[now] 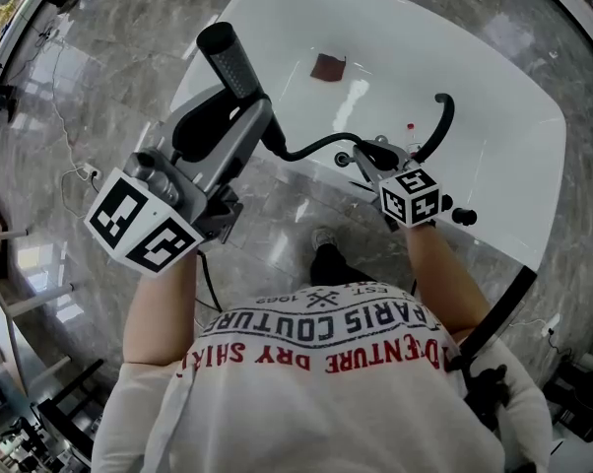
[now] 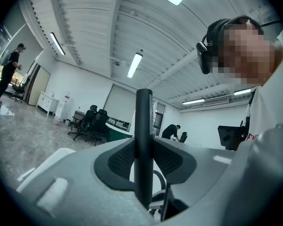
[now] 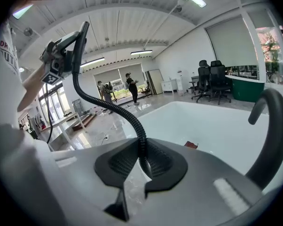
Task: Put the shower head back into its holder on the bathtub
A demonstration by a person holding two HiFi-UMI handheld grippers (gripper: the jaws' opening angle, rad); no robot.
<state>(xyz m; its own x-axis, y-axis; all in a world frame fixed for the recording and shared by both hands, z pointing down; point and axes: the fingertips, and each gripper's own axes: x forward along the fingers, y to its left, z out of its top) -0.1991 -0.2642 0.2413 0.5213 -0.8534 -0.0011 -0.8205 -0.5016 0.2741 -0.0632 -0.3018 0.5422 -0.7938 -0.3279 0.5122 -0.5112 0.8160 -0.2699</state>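
Note:
The black shower head point(image 1: 230, 59) stands upright between the jaws of my left gripper point(image 1: 245, 106), which is shut on its handle point(image 2: 144, 126). Its black ribbed hose point(image 1: 316, 148) runs right to my right gripper point(image 1: 372, 156), shut on the hose point(image 3: 108, 105) just above the rim of the white bathtub point(image 1: 474, 67). In the right gripper view the left gripper point(image 3: 61, 55) shows up high on the left, holding the head. A curved black spout point(image 1: 440, 121) rises beside the right gripper. The holder itself I cannot make out among the fittings.
A small red-brown thing point(image 1: 327, 67) lies on the tub floor. A black knob point(image 1: 464, 216) sits on the near rim. The floor is glossy grey marble point(image 1: 109, 77). Office chairs point(image 3: 212, 79) and people point(image 2: 10, 69) are far off in the room.

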